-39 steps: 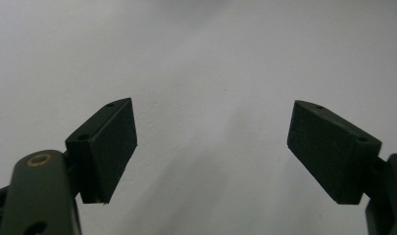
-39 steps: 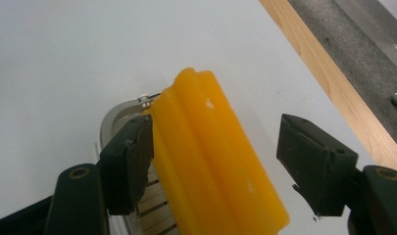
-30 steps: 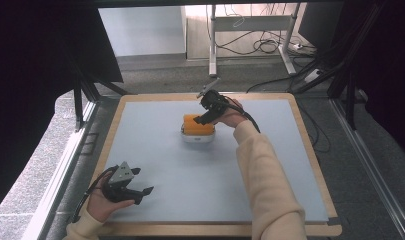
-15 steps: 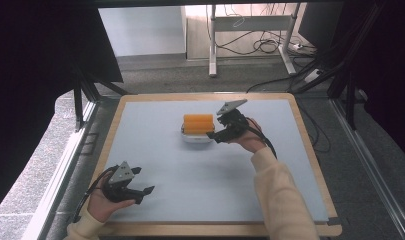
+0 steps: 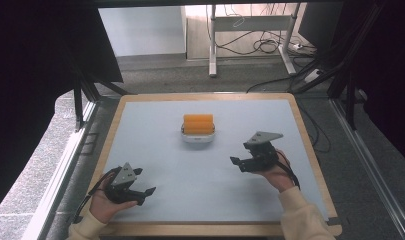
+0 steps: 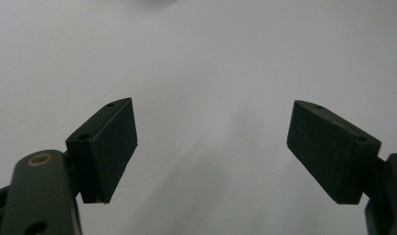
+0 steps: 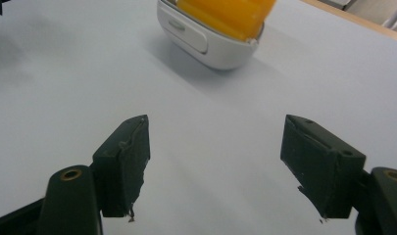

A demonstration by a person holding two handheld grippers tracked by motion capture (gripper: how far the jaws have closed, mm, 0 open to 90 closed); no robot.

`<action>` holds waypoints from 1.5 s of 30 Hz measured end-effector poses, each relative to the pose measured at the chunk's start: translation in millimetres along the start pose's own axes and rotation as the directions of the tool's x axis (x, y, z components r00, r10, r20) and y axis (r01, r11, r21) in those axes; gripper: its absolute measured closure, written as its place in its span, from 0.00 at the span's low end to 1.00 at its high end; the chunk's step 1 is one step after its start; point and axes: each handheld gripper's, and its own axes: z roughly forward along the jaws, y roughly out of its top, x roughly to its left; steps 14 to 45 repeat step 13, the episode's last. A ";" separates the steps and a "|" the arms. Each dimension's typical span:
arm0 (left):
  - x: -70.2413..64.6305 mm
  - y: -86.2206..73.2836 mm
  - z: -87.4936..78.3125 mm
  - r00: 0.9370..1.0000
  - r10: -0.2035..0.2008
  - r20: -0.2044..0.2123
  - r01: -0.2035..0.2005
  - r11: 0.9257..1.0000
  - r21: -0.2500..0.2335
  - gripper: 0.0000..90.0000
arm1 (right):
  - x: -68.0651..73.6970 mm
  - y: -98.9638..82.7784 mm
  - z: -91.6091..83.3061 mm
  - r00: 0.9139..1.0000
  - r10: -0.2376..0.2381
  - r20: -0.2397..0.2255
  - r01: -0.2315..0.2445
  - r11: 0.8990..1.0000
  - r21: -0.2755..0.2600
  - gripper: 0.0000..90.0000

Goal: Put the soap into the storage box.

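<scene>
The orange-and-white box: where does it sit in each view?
High view: the orange-and-white box sits at the middle of the table's far half.
Right gripper view: top centre, beyond the open right gripper.
Left gripper view: I cannot make it out.
Shared landmark: the pale grey tabletop.

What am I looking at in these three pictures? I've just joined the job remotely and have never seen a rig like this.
A person sits at a table and holds a hand-held two-jaw gripper in each hand; there is no robot arm. The high view looks down from above: the left gripper is near the front left corner, the right gripper at the right. The other two pictures come from cameras riding on the grippers, looking along their black jaws. On the table stands a white holder with an orange roll in it; the right gripper view shows it ahead. Both grippers are open and hold nothing.
</scene>
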 end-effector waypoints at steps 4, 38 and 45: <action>0.3 0.2 1.6 1.000 0.002 0.000 -0.002 1.000 0.005 0.21 | 1.0 -16.0 -8.7 1.000 0.026 0.007 -0.026 0.999 -0.024 0.30; 3.2 1.2 1.7 1.000 -0.009 -0.011 0.009 1.000 -0.002 0.22 | -0.8 -21.2 -14.4 1.000 0.001 0.025 0.002 0.997 -0.081 0.29; 3.2 1.2 1.7 1.000 -0.009 -0.011 0.009 1.000 -0.002 0.22 | -0.8 -21.2 -14.4 1.000 0.001 0.025 0.002 0.997 -0.081 0.29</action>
